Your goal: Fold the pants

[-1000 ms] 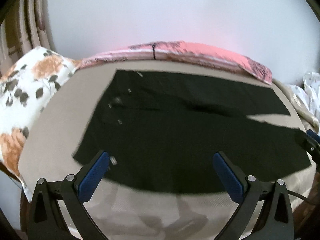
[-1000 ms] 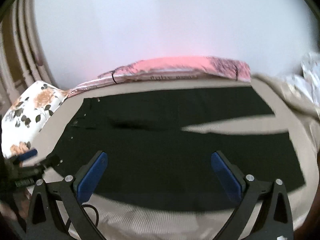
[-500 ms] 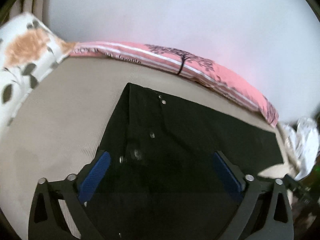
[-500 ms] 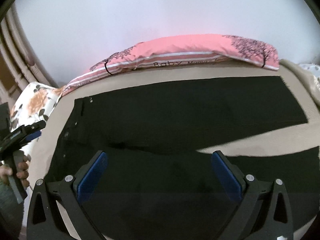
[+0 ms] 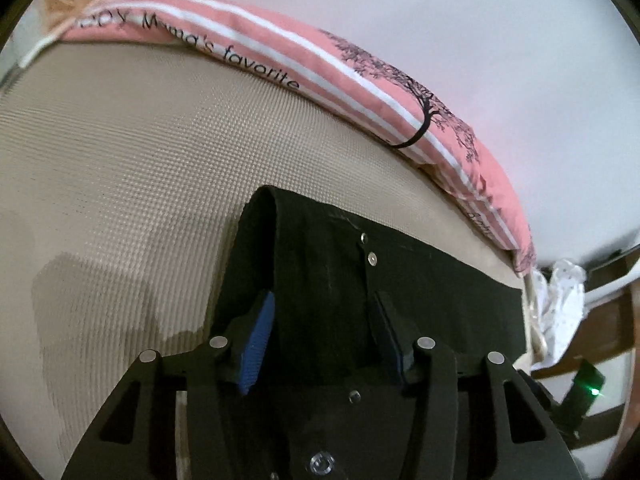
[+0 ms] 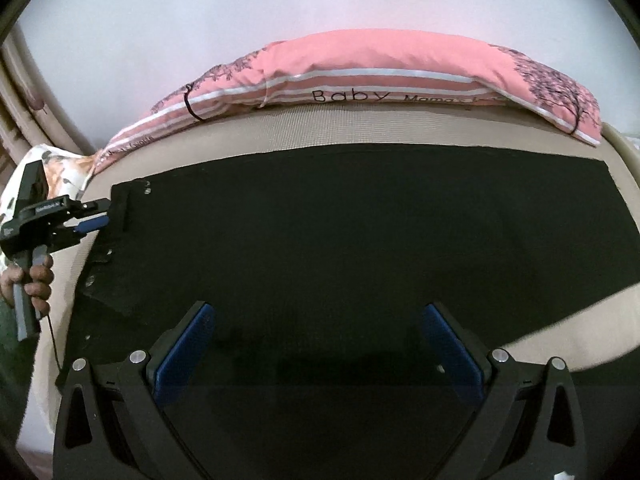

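We see the black pants (image 6: 340, 240) spread flat on a bed with a beige textured bed cover (image 5: 120, 168), the waistband end to the left and the legs running off to the right, where a wedge of beige shows between the two legs at the right edge of the right wrist view. A long pink pillow (image 6: 380, 72) with white stripes, tree prints and black lettering lies along the far edge of the bed against a pale wall (image 6: 280, 8), and a floral pillow (image 6: 60, 168) sits at the far left corner. The left gripper (image 5: 324, 328) is at the waistband: its jaws have just been closing and now stand narrow, with a raised fold of the black cloth between the blue pads. From the left wrist view the fabric fills the gap, though we cannot say for sure that the pads already press on it. In the right wrist view the same gripper (image 6: 94, 216) appears at the left edge of the pants, held by a hand (image 6: 28, 280) wrapped around its handle. The right gripper (image 6: 320, 344) hangs over the near part of the pants with its jaws wide apart and nothing between them but the flat cloth below.
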`<state>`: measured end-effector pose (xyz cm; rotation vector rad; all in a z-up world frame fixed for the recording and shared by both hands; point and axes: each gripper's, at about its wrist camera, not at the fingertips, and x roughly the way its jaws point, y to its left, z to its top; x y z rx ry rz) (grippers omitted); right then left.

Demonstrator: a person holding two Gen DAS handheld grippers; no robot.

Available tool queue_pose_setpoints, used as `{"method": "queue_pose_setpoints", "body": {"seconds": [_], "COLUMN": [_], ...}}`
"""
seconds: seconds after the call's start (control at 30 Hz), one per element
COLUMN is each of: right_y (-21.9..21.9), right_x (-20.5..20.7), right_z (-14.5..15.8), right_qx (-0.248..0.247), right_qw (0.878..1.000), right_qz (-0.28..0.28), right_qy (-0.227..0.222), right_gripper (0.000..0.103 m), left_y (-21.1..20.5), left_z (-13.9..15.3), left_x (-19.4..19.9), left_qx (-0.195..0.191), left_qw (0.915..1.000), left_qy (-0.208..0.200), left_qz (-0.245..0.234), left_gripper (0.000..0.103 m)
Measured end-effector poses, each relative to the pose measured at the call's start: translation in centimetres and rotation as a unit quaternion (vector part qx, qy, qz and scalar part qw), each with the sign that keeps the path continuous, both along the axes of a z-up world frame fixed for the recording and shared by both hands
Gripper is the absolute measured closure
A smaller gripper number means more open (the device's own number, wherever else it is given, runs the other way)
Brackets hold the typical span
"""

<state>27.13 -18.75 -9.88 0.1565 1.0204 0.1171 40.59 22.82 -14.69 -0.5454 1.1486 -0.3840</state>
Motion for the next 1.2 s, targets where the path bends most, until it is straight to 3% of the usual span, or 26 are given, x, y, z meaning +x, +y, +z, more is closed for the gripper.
{"method": "queue_pose_setpoints", "body": {"seconds": [0.17, 0.6, 0.7, 0.77, 0.8, 0.83, 1.0, 1.2], "right_y": [0.8, 1.6, 1.2, 0.9, 0.8, 0.6, -0.2, -0.7], "right_x": [2.4, 4.9, 5.3, 5.7, 5.9, 6.2, 8.6, 13.1], "right_z": [-1.5, -3.1, -3.2, -3.1, -3.1, -2.9, -1.2, 1.2], "right_qx": [-0.012, -0.009, -0.011, -0.012, -0.009, -0.008, -0.023, -0.032], "right_qw": [1.000, 1.000, 1.000, 1.000, 0.999, 0.999, 0.993, 0.965], "right_qz": [0.011, 0.025, 0.023, 0.027, 0.033, 0.039, 0.118, 0.259], "right_qy": [-0.001, -0.002, -0.003, -0.001, 0.000, -0.001, -0.010, -0.023], "right_gripper": [0.000, 0.000, 0.000, 0.000, 0.000, 0.000, 0.000, 0.000], "left_y": [0.6, -1.7, -2.2, -2.3, -2.4, -2.4, -2.8, -4.3], "left_z": [-0.6, -1.4, -1.8, -1.5, -1.1, -0.7, 3.8, 8.6], "left_x": [1.6, 6.5, 6.6, 6.1, 5.6, 5.2, 2.2, -1.9], "left_qx": [-0.036, -0.042, -0.045, -0.036, -0.023, -0.021, -0.049, -0.031], "left_qw": [0.9991, 0.9958, 0.9960, 0.9977, 0.9983, 0.9982, 0.9932, 0.9836], "left_qy": [0.003, 0.007, 0.009, -0.002, -0.012, -0.024, -0.092, -0.155], "left_qz": [-0.021, -0.081, -0.077, -0.057, -0.052, -0.051, -0.051, -0.088], "left_gripper": [0.075, 0.075, 0.075, 0.082, 0.094, 0.093, 0.094, 0.094]}}
